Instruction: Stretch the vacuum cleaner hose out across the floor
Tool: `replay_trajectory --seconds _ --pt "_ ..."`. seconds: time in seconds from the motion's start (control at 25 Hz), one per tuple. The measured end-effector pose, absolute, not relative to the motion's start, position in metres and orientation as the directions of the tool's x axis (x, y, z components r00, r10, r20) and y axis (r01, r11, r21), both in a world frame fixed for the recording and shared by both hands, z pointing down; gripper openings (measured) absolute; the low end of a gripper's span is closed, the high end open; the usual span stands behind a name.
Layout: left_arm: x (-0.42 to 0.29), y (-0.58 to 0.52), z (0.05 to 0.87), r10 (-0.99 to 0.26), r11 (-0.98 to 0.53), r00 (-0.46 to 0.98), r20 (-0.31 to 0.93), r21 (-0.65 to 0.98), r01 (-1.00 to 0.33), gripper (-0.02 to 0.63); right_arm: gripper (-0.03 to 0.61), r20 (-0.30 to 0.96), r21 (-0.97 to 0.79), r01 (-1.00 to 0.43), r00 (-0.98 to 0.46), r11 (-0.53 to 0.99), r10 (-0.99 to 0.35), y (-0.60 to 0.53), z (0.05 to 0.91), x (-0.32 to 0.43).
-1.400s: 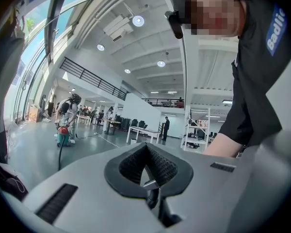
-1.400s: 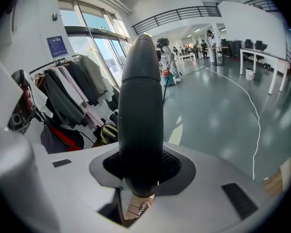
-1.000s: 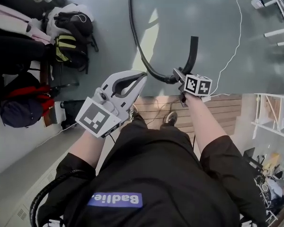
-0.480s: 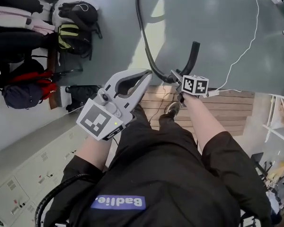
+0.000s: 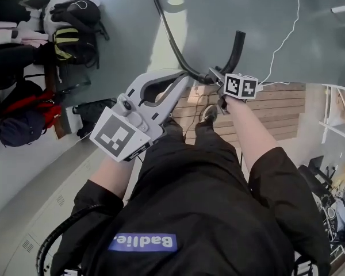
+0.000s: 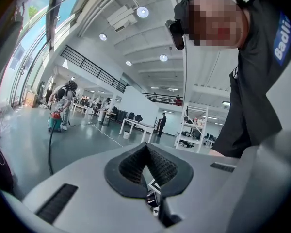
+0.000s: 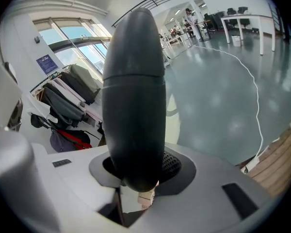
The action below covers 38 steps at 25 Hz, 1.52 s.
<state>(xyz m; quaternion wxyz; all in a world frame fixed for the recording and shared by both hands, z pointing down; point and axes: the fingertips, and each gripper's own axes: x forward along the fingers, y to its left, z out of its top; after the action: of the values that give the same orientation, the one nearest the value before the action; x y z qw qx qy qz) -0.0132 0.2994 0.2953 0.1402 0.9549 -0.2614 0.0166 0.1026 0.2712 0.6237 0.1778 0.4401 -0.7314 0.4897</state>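
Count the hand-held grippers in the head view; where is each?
2. The left hand-held gripper sits centre-left, jaws together and empty. The right hand-held gripper is just right of it, clamped on the black vacuum hose. None seem hidden.

Bright, even daylight, soft sheen on the floor (image 5: 247, 16), strong fisheye distortion at edges.

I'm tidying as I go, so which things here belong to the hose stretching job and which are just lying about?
Job: vacuum cleaner hose, right hand-held gripper shut on it.
Lying about: bags, wooden platform, white shelving.
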Motion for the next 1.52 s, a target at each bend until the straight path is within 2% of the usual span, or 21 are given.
replay_trajectory --seconds 0.2,0.6,0.92,1.2,1.36,1.52 --pt "-0.052 0.306 0.308 -0.434 -0.847 0.895 0.100 0.294 -0.444 -0.002 0.130 0.690 -0.552 -0.832 -0.492 0.054 -0.531 0.273 0.615 0.081" --pt "-0.087 0.321 0.333 -0.498 -0.805 0.862 0.094 0.318 -0.500 -0.002 0.130 0.716 -0.594 -0.803 -0.500 -0.048 -0.488 0.318 0.668 0.056" --pt "-0.046 0.358 0.415 -0.603 -0.733 0.782 0.158 0.279 -0.621 -0.002 0.130 0.650 -0.726 -0.682 -0.637 -0.091 -0.415 0.371 0.783 0.048" --pt "-0.028 0.398 0.473 -0.693 -0.638 0.702 0.166 0.312 -0.704 -0.002 0.132 0.620 -0.764 -0.633 -0.665 -0.127 -0.416 0.404 0.865 0.069" --pt "-0.019 0.406 0.493 -0.705 -0.632 0.692 0.158 0.304 -0.713 -0.002 0.132 0.627 -0.763 -0.628 -0.657 -0.156 -0.420 0.411 0.906 0.090" --pt "-0.004 0.406 0.529 -0.665 -0.669 0.724 0.183 0.285 -0.687 -0.002 0.132 0.642 -0.751 -0.638 -0.645 -0.172 -0.413 0.411 0.958 0.104"
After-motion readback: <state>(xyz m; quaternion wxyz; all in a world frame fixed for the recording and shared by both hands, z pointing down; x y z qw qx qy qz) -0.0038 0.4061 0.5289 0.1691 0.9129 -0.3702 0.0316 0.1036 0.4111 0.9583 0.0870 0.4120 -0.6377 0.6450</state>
